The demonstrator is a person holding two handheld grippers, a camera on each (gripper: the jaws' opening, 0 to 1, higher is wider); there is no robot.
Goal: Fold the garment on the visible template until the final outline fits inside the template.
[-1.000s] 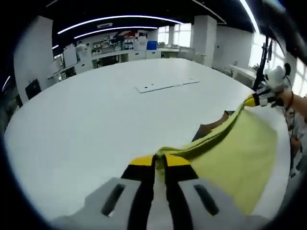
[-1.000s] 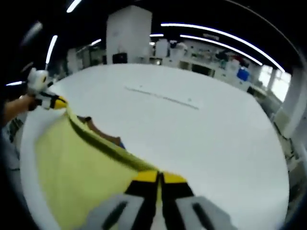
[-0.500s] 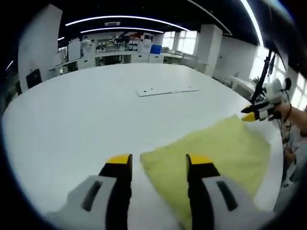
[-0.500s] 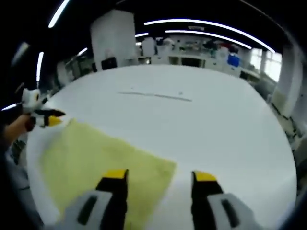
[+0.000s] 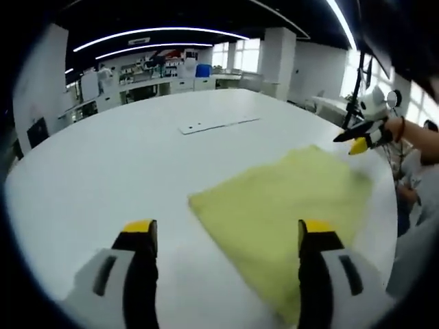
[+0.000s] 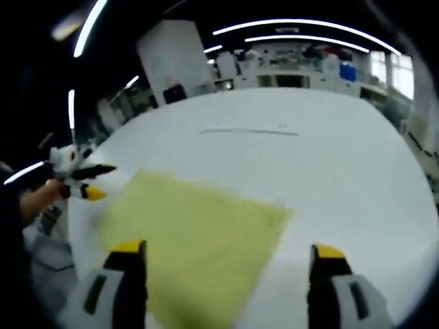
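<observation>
Left gripper view
- Left gripper (image 5: 225,236): jaws spread wide apart, yellow-tipped, rising from the bottom of the view; nothing is between them or held by them.
- Garment (image 5: 291,205): a yellow-green cloth lying flat on the table as a roughly four-sided folded shape. One corner points toward the table's middle and lies ahead of the gap between the jaws; the rest spreads toward the table's right-hand edge, and its near part passes behind the right-hand jaw.
- Table (image 5: 123,157): a large white top with rounded edges; the garment sits on its near right part.
- Flat white plate (image 5: 218,124): a thin pale strip lying on the table well beyond the garment, toward the far edge.
- Right gripper (image 5: 351,142): seen at the right of the view, held in a person's hand (image 5: 405,130) at the table's right edge, near the garment's far corner; its tips stand parted and grip nothing.

Right gripper view
- Right gripper (image 6: 226,257): jaws far apart, empty.
- Garment (image 6: 192,236): flat on the table, reaching the near left edge, one corner pointing right between the jaws; the left-hand jaw overlaps its near part.
- Table (image 6: 350,178): white, bare to the right of the garment.
- Flat white plate (image 6: 250,131): far across the table, well apart from the garment.
- Left gripper (image 6: 98,181): at the table's left edge, just beside the garment's left corner, tips parted, holding nothing.
</observation>
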